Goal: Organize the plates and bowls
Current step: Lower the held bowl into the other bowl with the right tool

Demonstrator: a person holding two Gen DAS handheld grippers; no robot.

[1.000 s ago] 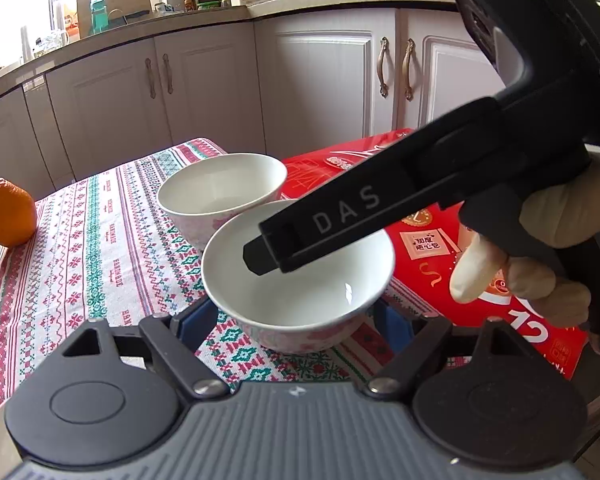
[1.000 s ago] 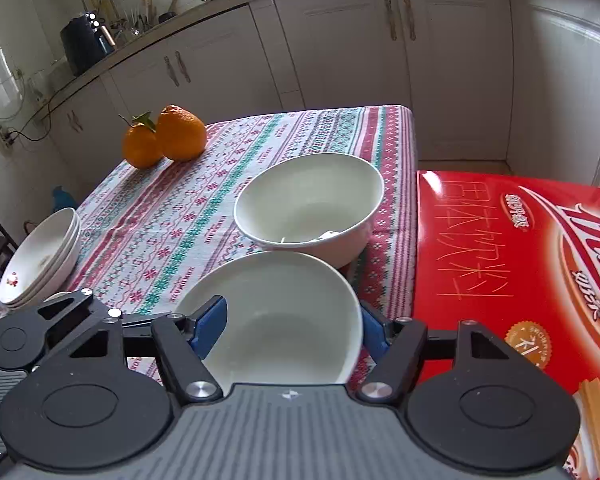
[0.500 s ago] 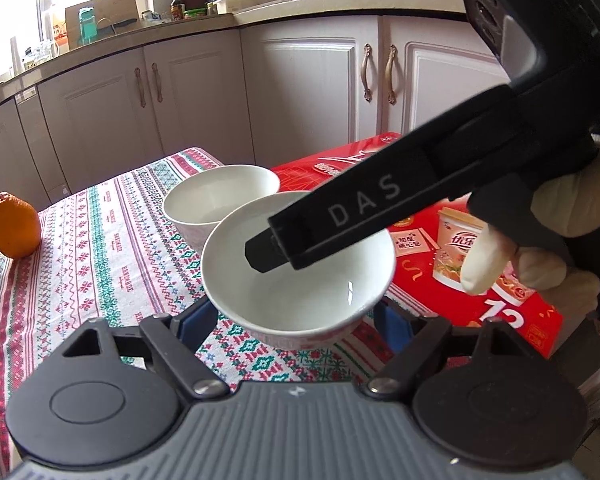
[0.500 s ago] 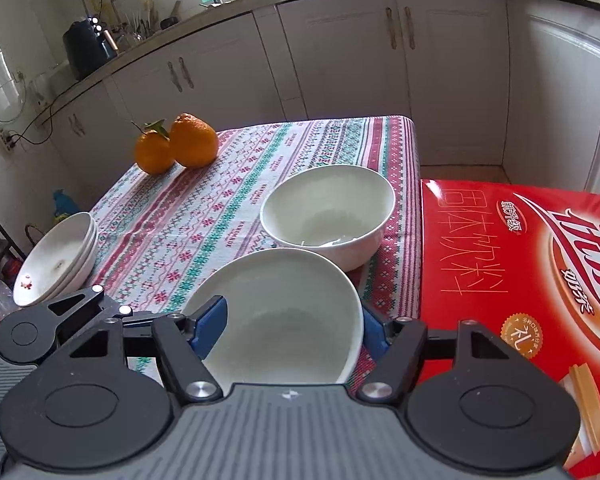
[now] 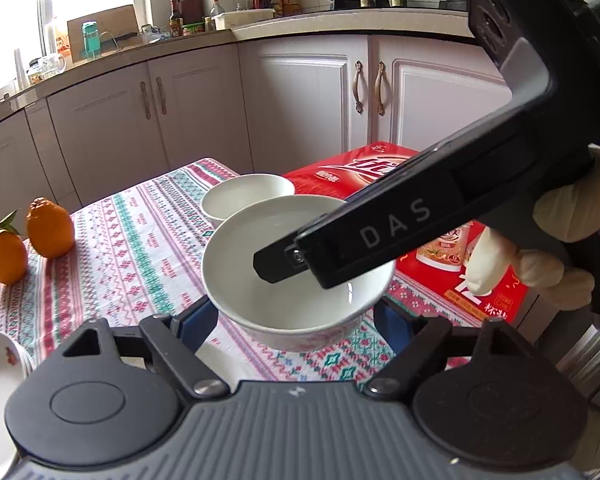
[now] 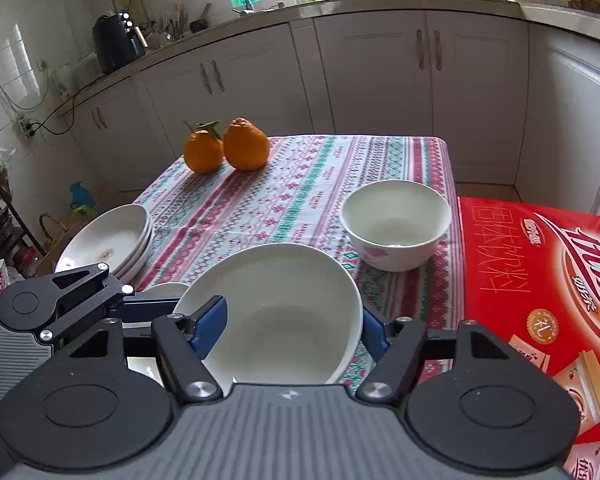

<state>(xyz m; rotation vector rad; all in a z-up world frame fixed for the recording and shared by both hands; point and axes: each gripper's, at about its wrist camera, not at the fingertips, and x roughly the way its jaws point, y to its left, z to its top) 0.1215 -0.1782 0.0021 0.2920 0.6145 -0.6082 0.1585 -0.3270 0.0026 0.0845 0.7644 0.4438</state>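
A white bowl point(image 5: 260, 300) with a pink pattern low on its wall hangs above the tablecloth. My left gripper point(image 5: 292, 318) is shut on it, a blue pad at each side. One black finger point(image 5: 340, 248) of my right gripper reaches over the bowl's inside, held by a gloved hand point(image 5: 560, 220). In the right wrist view the same bowl point(image 6: 284, 320) sits between the pads of my right gripper point(image 6: 290, 330), which is shut on it. The left gripper's finger point(image 6: 148, 307) comes in from the left. A second white bowl point(image 6: 396, 224) stands on the table beyond.
Stacked white plates point(image 6: 108, 240) sit at the table's left edge. Two oranges point(image 6: 226, 148) lie at the far left corner. A red box point(image 6: 540, 280) lies along the table's right side. White kitchen cabinets point(image 6: 380, 72) stand behind the table.
Both grippers have risen and pulled back with the bowl between them. The second bowl and the table now look lower and farther off. The oranges and plates have come further into view.
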